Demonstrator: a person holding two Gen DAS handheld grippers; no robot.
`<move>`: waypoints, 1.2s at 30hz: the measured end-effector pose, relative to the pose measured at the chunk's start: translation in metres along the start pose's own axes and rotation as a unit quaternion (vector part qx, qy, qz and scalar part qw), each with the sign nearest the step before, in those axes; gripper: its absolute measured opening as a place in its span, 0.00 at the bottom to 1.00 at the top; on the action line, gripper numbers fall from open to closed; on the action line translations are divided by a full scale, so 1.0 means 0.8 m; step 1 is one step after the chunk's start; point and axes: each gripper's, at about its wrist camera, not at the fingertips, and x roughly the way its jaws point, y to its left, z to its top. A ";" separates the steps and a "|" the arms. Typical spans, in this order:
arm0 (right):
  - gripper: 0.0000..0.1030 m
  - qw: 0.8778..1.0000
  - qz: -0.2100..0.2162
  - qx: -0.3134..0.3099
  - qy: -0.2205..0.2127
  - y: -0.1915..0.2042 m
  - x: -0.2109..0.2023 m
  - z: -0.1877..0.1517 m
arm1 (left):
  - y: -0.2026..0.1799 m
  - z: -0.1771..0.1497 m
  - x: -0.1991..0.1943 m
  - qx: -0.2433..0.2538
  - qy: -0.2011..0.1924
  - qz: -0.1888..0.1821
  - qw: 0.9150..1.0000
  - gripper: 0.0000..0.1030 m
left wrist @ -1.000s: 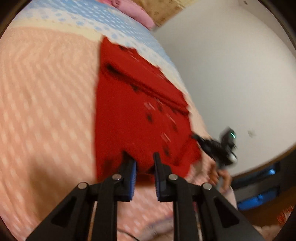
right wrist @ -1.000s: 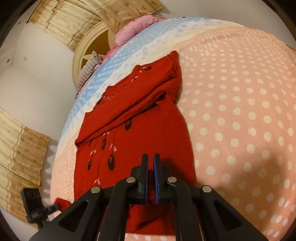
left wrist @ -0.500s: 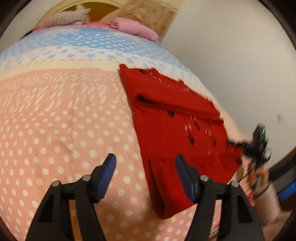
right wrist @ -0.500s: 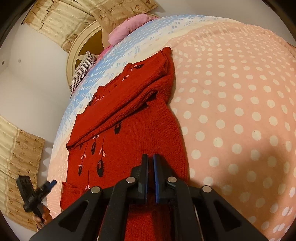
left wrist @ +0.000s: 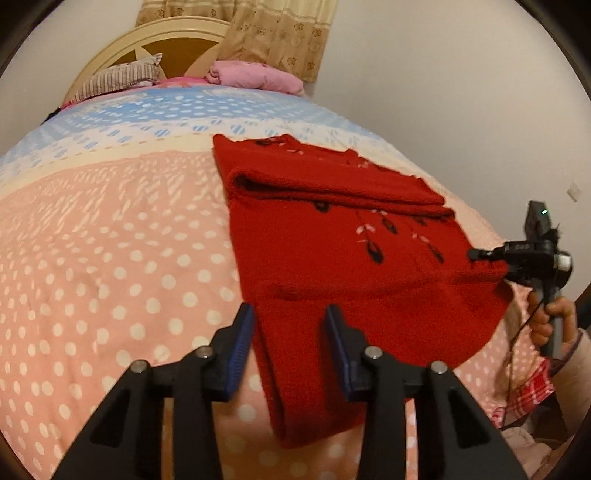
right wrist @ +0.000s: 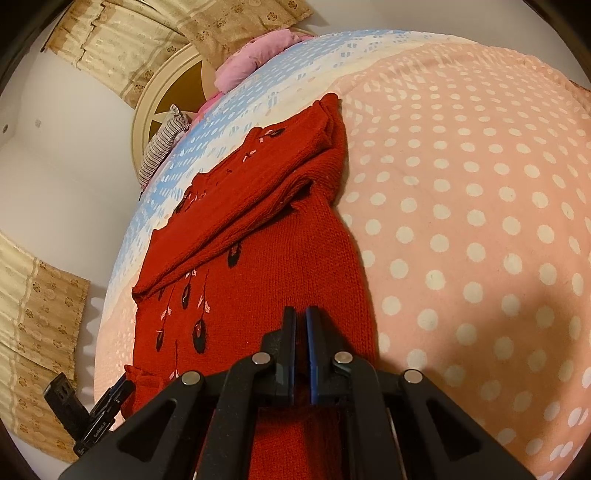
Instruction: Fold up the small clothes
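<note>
Left gripper (left wrist: 289, 334): jaws spread wide, straddling the near hem of the red sweater (left wrist: 332, 258) without pinching it. Right gripper (right wrist: 300, 347): blue pads pressed together on a fold of the sweater's near edge; in the left wrist view it appears at the garment's right corner (left wrist: 476, 254), held by the person's hand (left wrist: 550, 317). The sweater (right wrist: 258, 266) is a red knit with black and pink feather-like motifs, lying flat on the bed; one sleeve is folded across the chest, and the bottom-left corner is turned over. It rests on a pink polka-dot bedspread (left wrist: 110, 258) that turns cream and blue farther off. Beyond lie a pink pillow (left wrist: 255, 77) and a striped cloth (left wrist: 118, 77) against a round cream headboard (left wrist: 173, 40), with patterned curtains (left wrist: 273, 33) behind.
</note>
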 end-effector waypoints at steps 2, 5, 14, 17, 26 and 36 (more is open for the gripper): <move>0.05 1.000 0.001 0.002 -0.001 -0.002 0.000 0.000 | -0.001 0.000 0.002 0.003 0.003 -0.004 1.000 0.40; 0.05 1.000 0.000 0.001 -0.002 -0.003 0.001 0.000 | -0.003 -0.003 0.012 0.008 0.011 -0.001 1.000 0.40; 0.05 1.000 -0.001 0.000 -0.003 -0.004 0.001 -0.001 | -0.005 -0.001 0.018 -0.015 0.000 -0.001 1.000 0.46; 0.05 1.000 -0.004 -0.012 -0.001 0.000 -0.001 0.001 | -0.005 0.000 0.023 -0.024 0.005 -0.006 1.000 0.16; 0.64 0.991 0.092 0.023 -0.092 -0.024 -0.077 0.029 | 0.017 0.001 0.013 -0.082 -0.003 -0.052 0.995 0.08; 0.64 0.977 0.006 -0.214 -0.018 0.027 -0.065 -0.042 | 0.010 0.000 0.017 -0.059 0.001 -0.060 0.996 0.24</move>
